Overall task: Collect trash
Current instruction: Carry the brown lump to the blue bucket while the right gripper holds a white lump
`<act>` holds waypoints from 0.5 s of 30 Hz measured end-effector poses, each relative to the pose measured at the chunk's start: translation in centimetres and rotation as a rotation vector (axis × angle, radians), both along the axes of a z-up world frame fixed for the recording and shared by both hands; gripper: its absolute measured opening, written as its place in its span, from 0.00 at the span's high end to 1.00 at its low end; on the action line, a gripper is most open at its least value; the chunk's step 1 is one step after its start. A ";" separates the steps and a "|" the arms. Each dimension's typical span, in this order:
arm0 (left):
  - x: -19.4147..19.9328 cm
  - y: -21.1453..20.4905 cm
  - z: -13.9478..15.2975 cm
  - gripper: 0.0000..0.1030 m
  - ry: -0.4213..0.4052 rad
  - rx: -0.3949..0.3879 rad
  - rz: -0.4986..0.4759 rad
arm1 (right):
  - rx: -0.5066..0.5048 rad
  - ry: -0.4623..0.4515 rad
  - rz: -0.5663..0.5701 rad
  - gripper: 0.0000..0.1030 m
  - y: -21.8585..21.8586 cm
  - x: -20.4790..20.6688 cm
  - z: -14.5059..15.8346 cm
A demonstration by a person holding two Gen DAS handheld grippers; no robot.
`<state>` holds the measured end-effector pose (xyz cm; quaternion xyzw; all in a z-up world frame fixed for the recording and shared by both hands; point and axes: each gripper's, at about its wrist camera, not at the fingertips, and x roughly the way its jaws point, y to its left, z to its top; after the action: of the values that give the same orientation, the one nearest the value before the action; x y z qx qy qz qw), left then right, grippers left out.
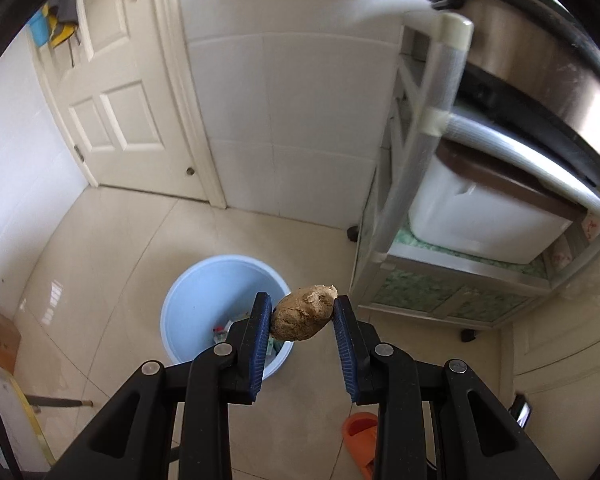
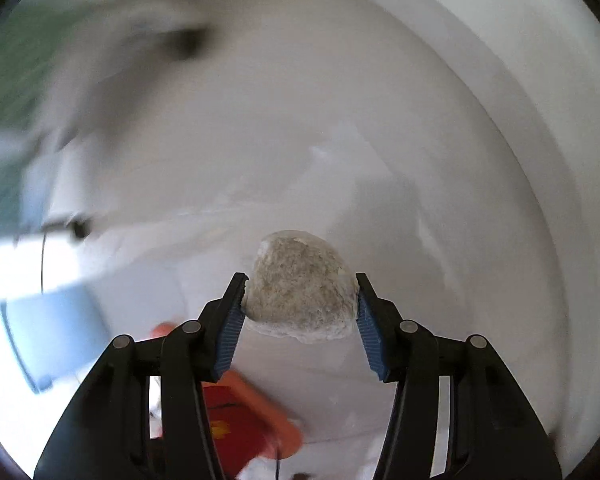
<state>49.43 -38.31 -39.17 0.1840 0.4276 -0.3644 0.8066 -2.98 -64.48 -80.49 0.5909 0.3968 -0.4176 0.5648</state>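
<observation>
In the left wrist view my left gripper (image 1: pixel 302 305) is shut on a brown, knobbly lump (image 1: pixel 304 320) held between its blue pads. It hangs in the air above the near rim of a light blue trash bin (image 1: pixel 188 304) on the floor. A few scraps (image 1: pixel 220 333) lie in the bin's bottom. In the right wrist view my right gripper (image 2: pixel 300 292) is shut on a pale grey, crumbly lump (image 2: pixel 300 280), both pads touching its sides. Behind it is a blurred white surface.
A metal rack (image 1: pixel 404 184) stands right of the bin, bearing a white appliance (image 1: pixel 480 220) and a steel pot (image 1: pixel 540 80). A cream door (image 1: pixel 112 100) is at the far left. An orange slipper (image 1: pixel 360 432) lies on the tiles. The right wrist view shows a blurred pale blue shape (image 2: pixel 48 340) and a red object (image 2: pixel 236 420).
</observation>
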 end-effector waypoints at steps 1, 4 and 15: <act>0.3 0.3 -0.3 0.73 0.007 0.000 0.011 | -0.047 -0.009 0.065 0.52 -0.6 2.0 1.7; 1.4 1.3 -1.6 0.73 0.040 -0.006 0.039 | -0.162 -0.055 0.253 0.52 -1.5 8.1 6.8; 7.2 5.4 -7.9 0.73 0.179 -0.013 0.172 | -0.517 -0.269 0.863 0.52 4.4 29.0 23.2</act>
<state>56.66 -32.92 -47.07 0.1083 0.5097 -0.3116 0.7946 26.00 -60.05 -57.27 0.2633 0.4122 -0.1514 0.8590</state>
